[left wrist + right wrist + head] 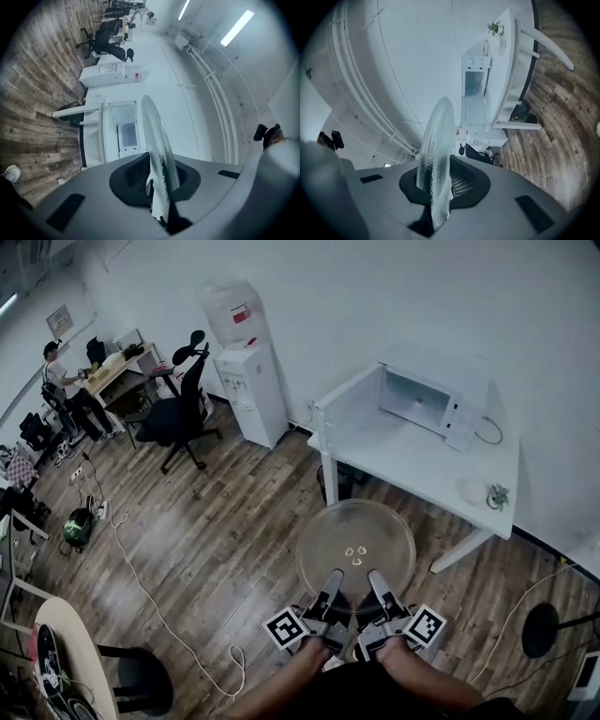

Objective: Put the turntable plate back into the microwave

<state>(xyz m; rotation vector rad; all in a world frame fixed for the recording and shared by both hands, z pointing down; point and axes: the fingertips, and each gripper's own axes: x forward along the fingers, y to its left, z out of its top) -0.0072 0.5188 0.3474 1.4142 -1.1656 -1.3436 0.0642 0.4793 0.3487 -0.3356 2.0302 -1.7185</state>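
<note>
As the wide turntable plate [356, 545] likely needs steadying, the left gripper [335, 576] and right gripper [375, 577] clamp their fingers [328, 594] on its near rim, holding it over the floor [216, 521], well short of the desk's [394, 454] microwave [422, 401].

Straight shot from the turntable plate [356, 545] to the bench [403, 460] looks open, nothing but bare wood floor [234, 521] in between. The microwave [419, 401] cavity faces the room, but its door [347, 397] is swung out on the left, walling off that side. The bench top in front of the cavity is free. The right front corner has a little plant [495, 495] and a white round thing [472, 489]. The water dispenser [251, 381] and office chair [183, 399] sit off left, well apart from that line, and a white cable [141, 582] snakes across the floor there.
</note>
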